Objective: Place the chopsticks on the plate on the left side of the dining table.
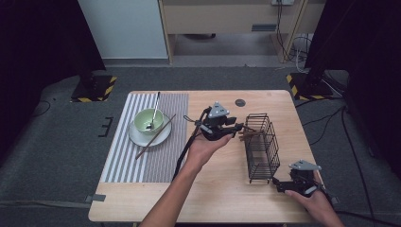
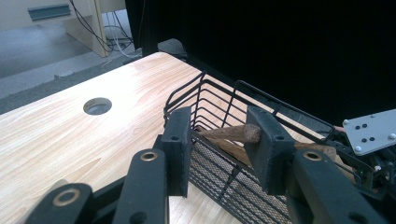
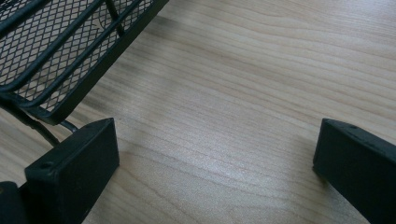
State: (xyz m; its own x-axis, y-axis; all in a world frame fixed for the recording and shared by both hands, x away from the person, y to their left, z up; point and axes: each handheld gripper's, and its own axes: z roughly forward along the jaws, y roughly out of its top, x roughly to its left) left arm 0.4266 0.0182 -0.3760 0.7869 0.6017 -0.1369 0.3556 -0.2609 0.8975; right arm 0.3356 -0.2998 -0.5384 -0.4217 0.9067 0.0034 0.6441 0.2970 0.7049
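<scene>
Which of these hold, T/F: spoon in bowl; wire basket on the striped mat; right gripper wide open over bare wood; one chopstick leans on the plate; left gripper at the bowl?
1. A spoon stands in the green bowl. True.
2. The wire basket sits on the striped mat. False: on bare table.
3. The right gripper is wide open over wood. True.
4. A chopstick leans on the plate. True.
5. The left gripper is at the bowl. False: at the basket's rim.

My light wooden table [image 1: 222, 189] carries a grey striped placemat [image 1: 142, 163] on its left and a black wire basket [image 1: 261, 146] lying on its side toward the right.
</scene>
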